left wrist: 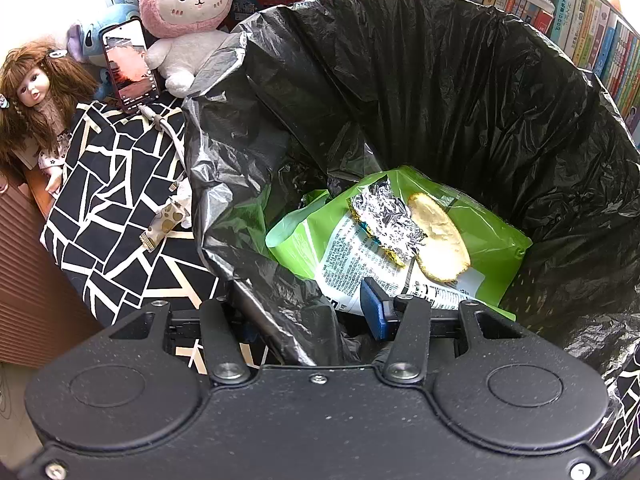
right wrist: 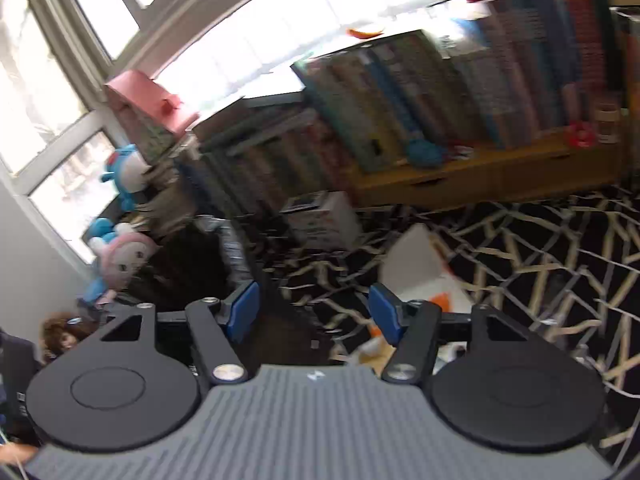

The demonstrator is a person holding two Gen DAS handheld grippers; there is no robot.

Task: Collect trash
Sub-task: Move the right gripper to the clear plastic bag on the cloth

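Your left gripper grips the near rim of the black bin liner: one blue pad sits inside the bag, and crinkled plastic runs between the fingers. The other pad is hidden behind the film, so you cannot see the pinch itself, but the jaws stand narrow on the rim.

Your right gripper is wide, both blue pads apart, nothing between them. That view is motion-blurred.

Inside the liner, low and toward the right wall, lies the trash: a flat green snack bag, glossy, its long axis running from lower left up to the right; on it a crumpled ball of silver foil touching a pale oval cracker, whose long axis slants from upper left down to the right.

The liner mouth is broad and open, walls wrinkled, left edge folded inward. Beside it on the black-and-cream patterned cloth a small spotted wrapper lies just left of the liner edge.

In the right view, blurred white and orange scraps lie on the cloth near the right finger
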